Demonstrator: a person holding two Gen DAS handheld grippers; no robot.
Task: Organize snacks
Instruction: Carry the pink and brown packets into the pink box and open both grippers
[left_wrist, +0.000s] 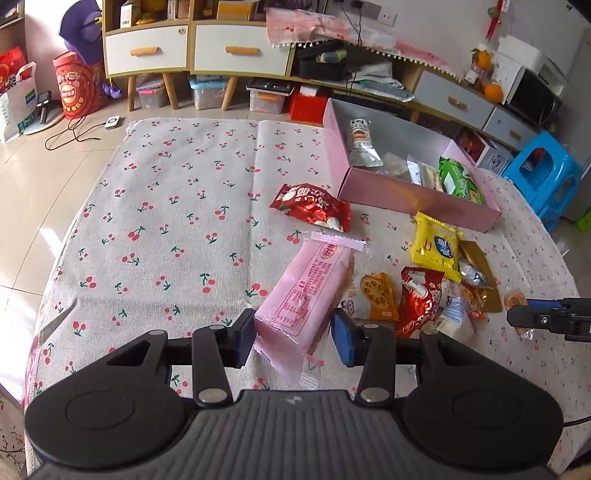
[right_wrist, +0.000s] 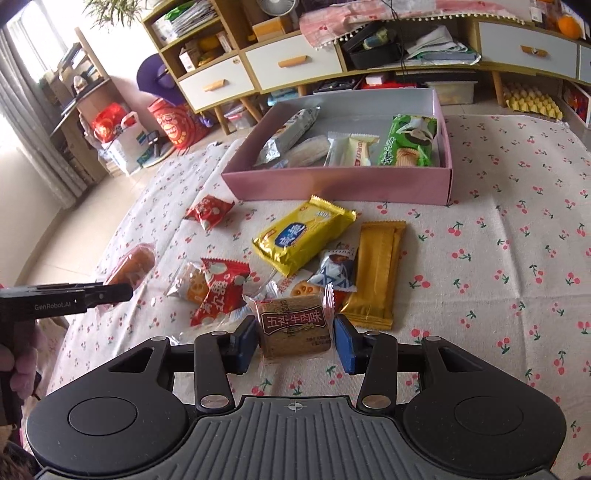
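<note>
While the left tongs (left_wrist: 293, 334) pinch the lower end of a pink packet (left_wrist: 308, 291), both blue pads pressed against its sides, the packet slants up and away over the cherry-print cloth of the table (left_wrist: 166, 221). The right tongs (right_wrist: 295, 338) grip a small brown snack square (right_wrist: 293, 325) in clear wrapping, pads tight on its two edges; no earlier picture bears on their movement.

Loose items lie on the table between the tongs and the pink box (right_wrist: 332, 184): a yellow packet (right_wrist: 303, 240) just in front of the box wall, a gold bar wrapper (right_wrist: 375, 269) to its right, a small blue-and-white sweet (right_wrist: 334, 269) between them, and a red packet (right_wrist: 218, 291) near the right tongs. A second red packet (right_wrist: 208, 212) lies apart to the left, nearer the box's left corner.

Inside the box lie a green biscuit packet (right_wrist: 408, 142) at the right, a white wrapped bar (right_wrist: 351, 149) beside it, and a silver-grey packet (right_wrist: 288, 134) at the left.

A hand (right_wrist: 16, 365) holds the left tool at the right wrist view's left edge.
</note>
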